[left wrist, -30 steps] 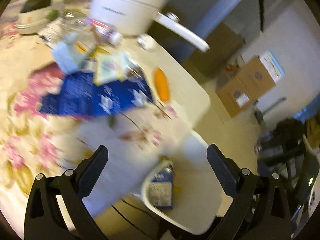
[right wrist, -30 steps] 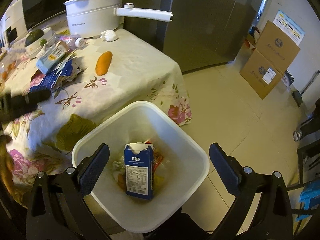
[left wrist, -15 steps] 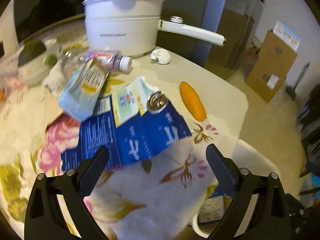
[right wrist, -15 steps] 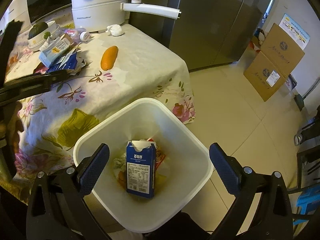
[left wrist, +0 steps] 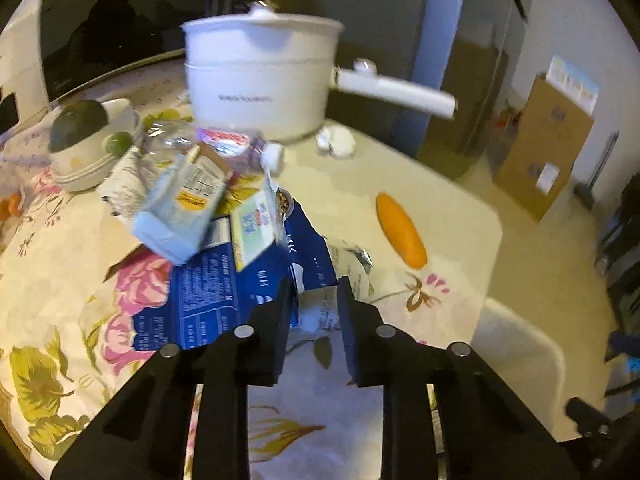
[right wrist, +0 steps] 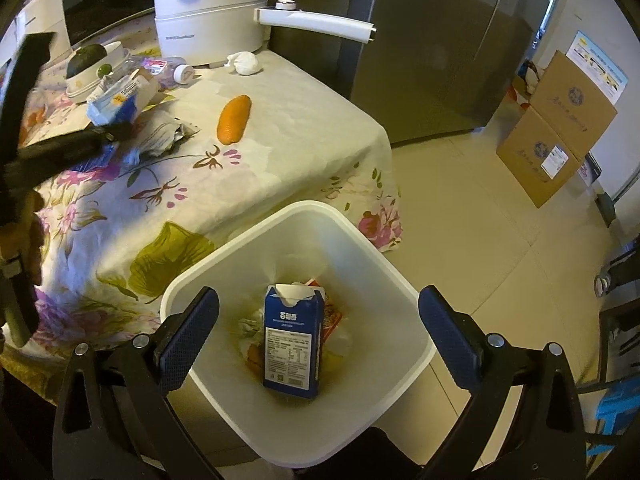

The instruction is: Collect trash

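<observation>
The left hand-held gripper [left wrist: 314, 304] covers the near edge of the flattened blue carton [left wrist: 224, 292], so contact cannot be judged. Motion blurs the white pot [left wrist: 260, 80]. The bin [right wrist: 384, 264] hides trash beneath its upright carton [right wrist: 294, 340].

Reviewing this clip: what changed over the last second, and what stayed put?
The left gripper swung from above the bin toward the table's trash pile, and its jaws went from wide open to nearly shut around the edge of the flattened blue carton; whether they pinch it yet is unclear. The right gripper stayed open above the white bin, with the blue milk carton still inside.
</observation>
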The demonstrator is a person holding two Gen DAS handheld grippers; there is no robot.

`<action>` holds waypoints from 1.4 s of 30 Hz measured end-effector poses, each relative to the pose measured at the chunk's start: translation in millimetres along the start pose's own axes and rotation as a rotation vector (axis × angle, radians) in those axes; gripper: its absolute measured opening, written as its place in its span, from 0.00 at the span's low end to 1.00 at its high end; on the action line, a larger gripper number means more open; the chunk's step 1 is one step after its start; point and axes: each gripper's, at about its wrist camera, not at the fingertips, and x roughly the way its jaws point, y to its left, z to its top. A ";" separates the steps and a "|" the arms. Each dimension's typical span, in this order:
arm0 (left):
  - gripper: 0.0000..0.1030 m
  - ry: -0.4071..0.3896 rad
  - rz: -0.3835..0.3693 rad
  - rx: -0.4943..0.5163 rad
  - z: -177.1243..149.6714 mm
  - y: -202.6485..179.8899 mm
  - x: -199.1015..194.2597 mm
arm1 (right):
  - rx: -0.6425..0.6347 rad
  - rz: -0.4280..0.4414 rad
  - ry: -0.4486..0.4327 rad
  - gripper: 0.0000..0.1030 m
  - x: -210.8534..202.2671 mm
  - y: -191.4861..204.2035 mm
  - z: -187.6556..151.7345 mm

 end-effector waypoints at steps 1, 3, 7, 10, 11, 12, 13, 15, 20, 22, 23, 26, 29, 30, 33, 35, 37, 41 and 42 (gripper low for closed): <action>0.21 -0.017 -0.019 -0.030 0.0 7.9 -9.2 | -0.001 0.001 0.000 0.93 0.3 1.0 0.4; 0.20 -0.045 -0.045 -0.077 0.3 19.0 -24.4 | -0.001 0.004 0.000 0.93 0.8 3.1 2.4; 0.19 -0.120 -0.092 -0.174 3.2 40.4 -61.2 | 0.017 0.043 0.012 0.93 3.3 6.0 12.0; 0.18 -0.185 -0.136 -0.237 4.9 53.9 -92.5 | 0.034 0.084 0.009 0.93 4.2 10.7 31.1; 0.18 -0.202 -0.149 -0.254 4.8 57.5 -101.5 | 0.023 0.082 -0.002 0.93 4.3 13.6 39.0; 0.18 -0.220 -0.162 -0.270 4.0 61.1 -109.9 | 0.008 0.078 -0.010 0.93 5.4 18.0 47.9; 0.18 -0.237 -0.171 -0.285 3.2 64.4 -117.7 | -0.006 0.078 -0.014 0.93 8.0 23.5 57.8; 0.18 -0.270 -0.187 -0.311 0.9 72.4 -133.3 | -0.010 0.104 -0.009 0.93 16.2 33.3 78.7; 0.18 -0.295 -0.218 -0.354 -3.3 86.5 -148.8 | 0.061 0.132 0.022 0.87 51.1 43.6 125.1; 0.18 -0.295 -0.211 -0.356 -5.2 90.3 -149.5 | 0.084 0.138 0.063 0.82 73.0 48.0 142.1; 0.18 -0.293 -0.209 -0.359 -6.6 92.3 -149.4 | 0.098 0.141 0.080 0.80 82.6 49.9 148.6; 0.18 -0.285 -0.204 -0.366 -10.1 97.6 -149.2 | 0.133 0.152 0.123 0.75 108.7 55.5 167.3; 0.18 -0.277 -0.206 -0.385 -12.1 105.3 -146.9 | 0.143 0.142 0.154 0.67 127.1 62.5 176.1; 0.18 -0.275 -0.207 -0.390 -12.6 106.8 -146.2 | 0.145 0.139 0.167 0.63 132.8 64.6 177.7; 0.18 -0.265 -0.203 -0.398 -14.3 110.1 -143.6 | 0.155 0.125 0.207 0.56 150.6 68.0 179.3; 0.18 -0.257 -0.202 -0.399 -14.9 111.2 -141.3 | 0.163 0.130 0.220 0.49 156.9 67.7 178.1; 0.18 -0.252 -0.202 -0.400 -15.0 111.4 -139.7 | 0.165 0.134 0.213 0.48 158.4 67.7 176.1; 0.18 -0.242 -0.203 -0.408 -16.0 111.2 -136.0 | 0.141 0.120 0.196 0.29 157.8 68.8 174.1; 0.18 -0.240 -0.203 -0.409 -16.1 110.9 -135.5 | 0.134 0.116 0.193 0.22 156.8 68.7 173.0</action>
